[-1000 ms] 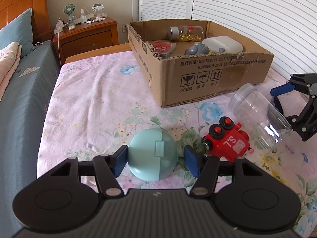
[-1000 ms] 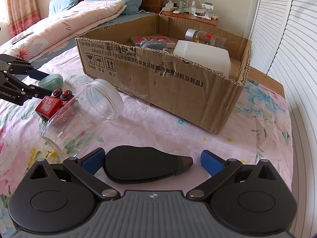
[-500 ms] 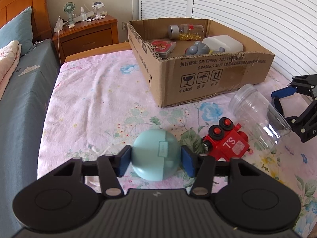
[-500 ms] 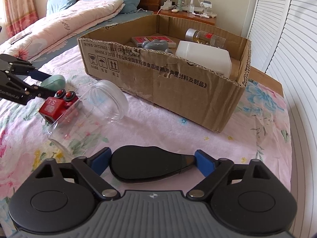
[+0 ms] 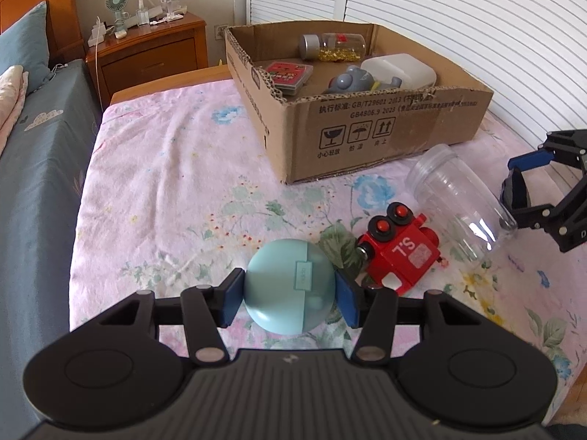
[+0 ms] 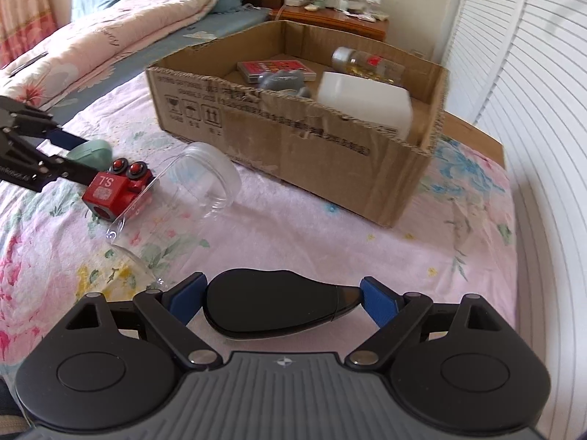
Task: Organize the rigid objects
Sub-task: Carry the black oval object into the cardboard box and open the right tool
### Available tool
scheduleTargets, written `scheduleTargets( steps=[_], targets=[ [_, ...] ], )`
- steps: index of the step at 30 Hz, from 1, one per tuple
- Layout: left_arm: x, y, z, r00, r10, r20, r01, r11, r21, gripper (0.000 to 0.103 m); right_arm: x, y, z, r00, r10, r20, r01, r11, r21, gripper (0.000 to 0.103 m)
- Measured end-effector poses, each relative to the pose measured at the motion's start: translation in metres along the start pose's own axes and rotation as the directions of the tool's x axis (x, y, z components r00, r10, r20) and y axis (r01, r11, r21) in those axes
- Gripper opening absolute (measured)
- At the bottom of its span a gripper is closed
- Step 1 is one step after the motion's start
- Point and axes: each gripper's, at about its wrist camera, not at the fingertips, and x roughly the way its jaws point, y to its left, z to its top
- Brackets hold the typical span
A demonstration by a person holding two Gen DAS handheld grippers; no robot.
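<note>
Fingers [image 5: 234, 299] tilted downward, left pair pinching teal case [image 5: 290, 286], right pair [image 6: 374, 299] black case [image 6: 275, 302].

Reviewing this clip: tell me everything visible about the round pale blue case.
The pale blue case is a smooth, rounded clamshell that looks like plastic, shut, with a seam and a small raised tab on top. It sits on the floral bedspread beside the red toy train. The left hand-held gripper is shut on its sides, both blue pads touching.
</note>
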Motion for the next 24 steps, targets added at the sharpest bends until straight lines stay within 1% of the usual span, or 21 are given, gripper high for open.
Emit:
scheduleTargets(
  steps=[5,8,13,16,20,22,24],
  targets=[
    [-0.018,-0.005,0.007,1.0,-0.005,0.009,0.004,0.999,0.035,0.052,-0.02,-0.007,0.008,1.0,0.007,0.029,-0.008,0.999,0.051,0.093],
    [-0.03,-0.009,0.015,1.0,-0.012,0.021,0.011,0.998,0.059,0.052,-0.034,-0.01,0.02,0.998,-0.001,0.07,-0.004,0.998,0.062,0.093],
    [-0.046,-0.011,0.036,0.998,-0.052,0.048,0.048,0.996,0.07,0.052,-0.052,-0.016,0.049,0.988,-0.024,0.154,0.012,0.997,0.073,0.093],
    [-0.05,-0.015,0.052,0.996,-0.05,0.072,0.042,0.994,0.101,0.052,-0.051,-0.022,0.068,0.983,-0.042,0.178,0.023,0.994,0.105,0.093],
    [-0.047,-0.017,0.078,0.994,-0.042,0.1,0.029,0.991,0.13,0.052,-0.041,-0.028,0.091,0.98,-0.065,0.19,0.038,0.989,0.144,0.093],
    [-0.044,-0.017,0.093,0.993,-0.037,0.111,0.021,0.99,0.14,0.052,-0.032,-0.03,0.099,0.979,-0.077,0.188,0.046,0.985,0.165,0.093],
    [-0.04,-0.017,0.107,0.992,-0.029,0.121,0.011,0.989,0.145,0.052,-0.022,-0.032,0.104,0.982,-0.089,0.169,0.056,0.98,0.193,0.093]
  ],
)
